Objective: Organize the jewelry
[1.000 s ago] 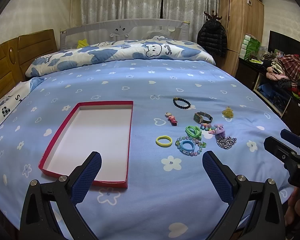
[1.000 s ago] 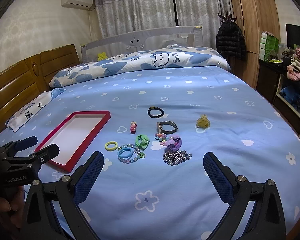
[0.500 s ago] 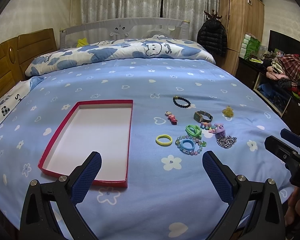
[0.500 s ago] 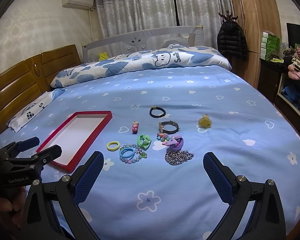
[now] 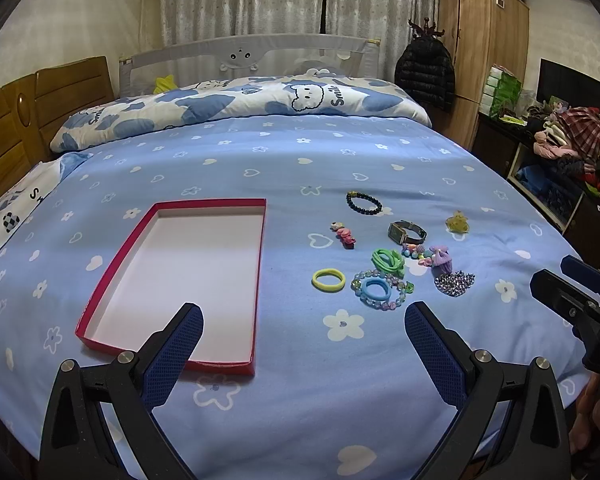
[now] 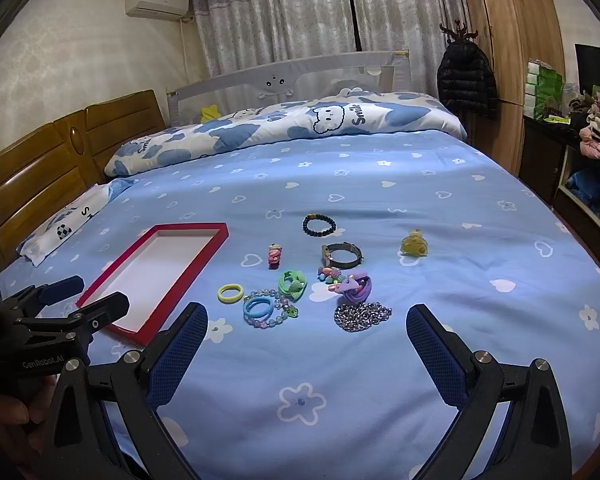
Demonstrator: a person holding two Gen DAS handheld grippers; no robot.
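A shallow red box [image 5: 256, 280] with a white floor lies empty on the blue bedspread; it also shows in the right wrist view [image 6: 156, 232]. To its right lies a cluster of jewelry: a dark bead bracelet [image 5: 363, 202], a watch [image 5: 405, 233], a yellow hair tie [image 5: 328, 280], a blue hair tie inside a beaded bracelet [image 5: 376, 291], a silver chain [image 6: 362, 315], a yellow clip [image 6: 414, 245]. My left gripper [image 5: 303, 340] is open and empty, above the near bed edge. My right gripper [image 6: 306, 340] is open and empty, near the chain.
A rolled blue-and-white quilt [image 5: 240, 108] lies along the far side of the bed. A wooden headboard [image 5: 40, 104] stands at the left. A wardrobe [image 5: 480, 52] and cluttered shelves [image 5: 568, 160] stand at the right.
Both grippers have shifted only slightly; the right wrist view has drifted a little so the jewelry sits further right. Nothing was picked up.
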